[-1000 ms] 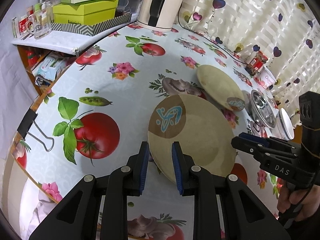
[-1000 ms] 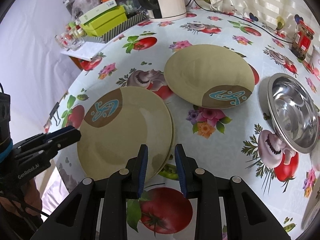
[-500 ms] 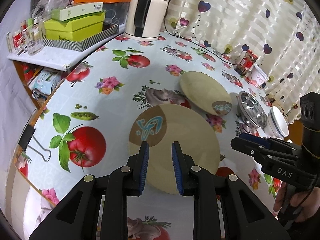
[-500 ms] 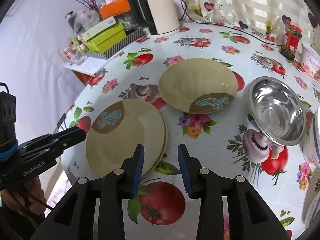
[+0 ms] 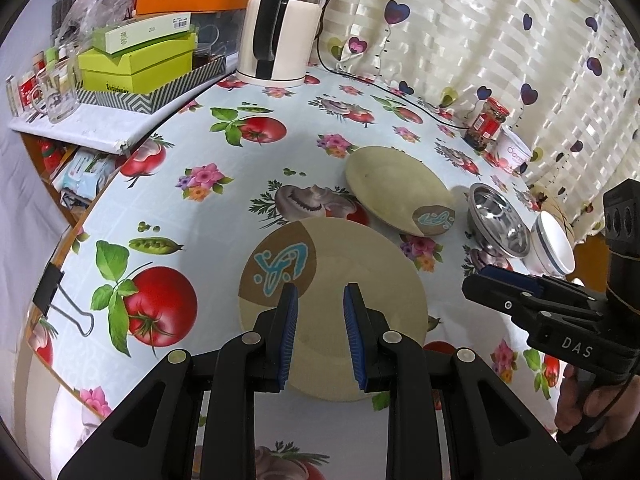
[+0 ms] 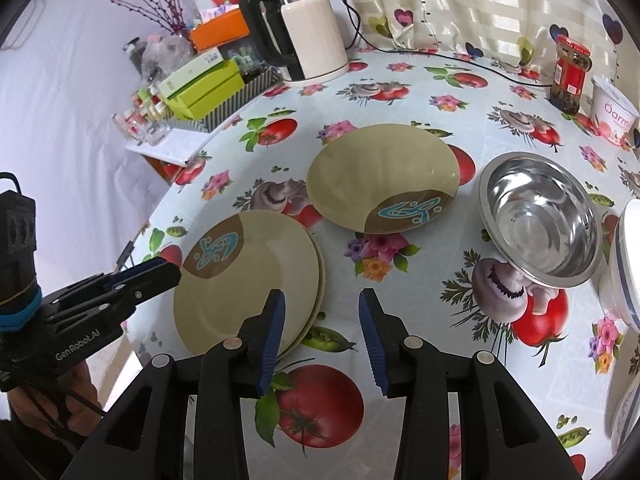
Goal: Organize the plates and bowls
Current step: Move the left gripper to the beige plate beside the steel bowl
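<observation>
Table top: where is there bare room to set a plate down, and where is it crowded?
Free cloth lies between the kettle and the single plate, and left of the stacked plates toward the binder clip. Crowded: the right side, with steel bowl, white bowl, jar and tub.

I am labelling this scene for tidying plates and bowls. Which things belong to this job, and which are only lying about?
Job: stacked plates; single plate; steel bowl; white bowl.

Lying about: electric kettle; sauce jar; yogurt tub; green boxes; binder clip.
</observation>
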`<state>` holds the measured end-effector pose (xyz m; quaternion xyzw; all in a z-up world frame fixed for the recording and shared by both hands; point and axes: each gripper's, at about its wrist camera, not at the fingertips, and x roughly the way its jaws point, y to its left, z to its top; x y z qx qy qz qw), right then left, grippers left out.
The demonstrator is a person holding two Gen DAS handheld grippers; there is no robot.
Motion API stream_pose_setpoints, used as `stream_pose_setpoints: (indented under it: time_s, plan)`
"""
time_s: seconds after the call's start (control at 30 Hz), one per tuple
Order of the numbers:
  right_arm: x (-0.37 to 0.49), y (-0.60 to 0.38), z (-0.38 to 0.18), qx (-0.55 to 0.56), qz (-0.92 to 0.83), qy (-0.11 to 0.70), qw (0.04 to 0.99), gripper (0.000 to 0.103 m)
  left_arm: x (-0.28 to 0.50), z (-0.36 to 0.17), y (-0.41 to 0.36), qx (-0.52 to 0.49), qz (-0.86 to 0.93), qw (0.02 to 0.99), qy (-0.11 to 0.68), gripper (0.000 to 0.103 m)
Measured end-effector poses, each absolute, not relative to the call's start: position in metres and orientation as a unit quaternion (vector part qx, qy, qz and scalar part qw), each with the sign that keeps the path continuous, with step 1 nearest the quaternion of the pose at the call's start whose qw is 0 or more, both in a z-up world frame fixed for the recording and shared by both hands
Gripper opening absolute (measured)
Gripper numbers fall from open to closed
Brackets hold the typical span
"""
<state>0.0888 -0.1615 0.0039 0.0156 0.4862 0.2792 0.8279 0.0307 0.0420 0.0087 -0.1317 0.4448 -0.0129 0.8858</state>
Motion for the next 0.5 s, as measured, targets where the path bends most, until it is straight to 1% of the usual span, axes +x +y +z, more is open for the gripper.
stream_pose_setpoints:
  time_s: [0.5]
  plan:
    - [0.098,-0.171,0.002,0.031,0.264,0.490,0.830,0.038,0.049,0.008,0.035,-0.128,-0.023,0.884,0.450,0.024]
